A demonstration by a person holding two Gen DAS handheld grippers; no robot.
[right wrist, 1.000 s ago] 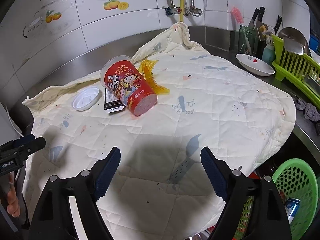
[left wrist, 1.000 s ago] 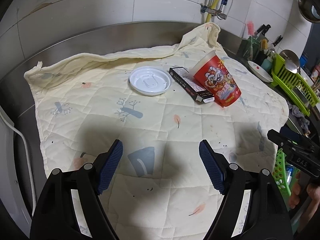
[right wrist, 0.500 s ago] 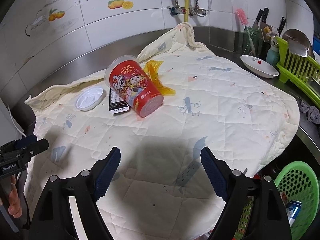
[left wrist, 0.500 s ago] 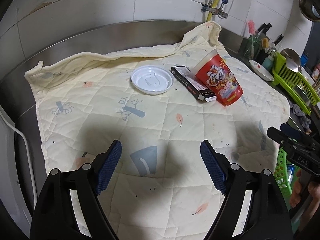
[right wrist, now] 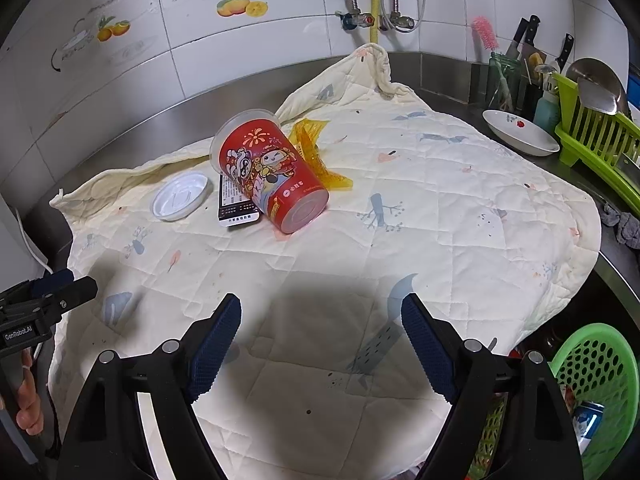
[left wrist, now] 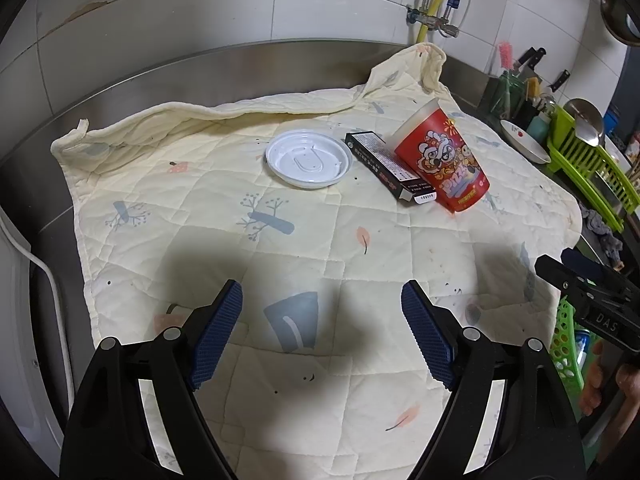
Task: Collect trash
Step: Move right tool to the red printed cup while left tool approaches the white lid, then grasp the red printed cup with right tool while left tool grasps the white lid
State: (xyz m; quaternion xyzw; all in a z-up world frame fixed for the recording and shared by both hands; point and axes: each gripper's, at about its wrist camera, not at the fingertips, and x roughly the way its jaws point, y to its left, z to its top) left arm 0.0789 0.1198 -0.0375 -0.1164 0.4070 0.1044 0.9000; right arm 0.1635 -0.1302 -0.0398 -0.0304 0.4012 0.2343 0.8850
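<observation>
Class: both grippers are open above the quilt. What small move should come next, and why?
Probably ease the right gripper forward toward the red cup. Its jaws stand open and empty, the cup lies tipped against the black box, and the green basket sits at its right.

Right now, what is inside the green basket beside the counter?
Through the green basket rim a blue-and-white can shows in the right wrist view. The right tool blocks the rest, so other contents cannot be told.

The red cup [right wrist: 269, 168] hid most of my view of the black box [right wrist: 236, 206]; the green basket [right wrist: 600, 380] was cut off.
</observation>
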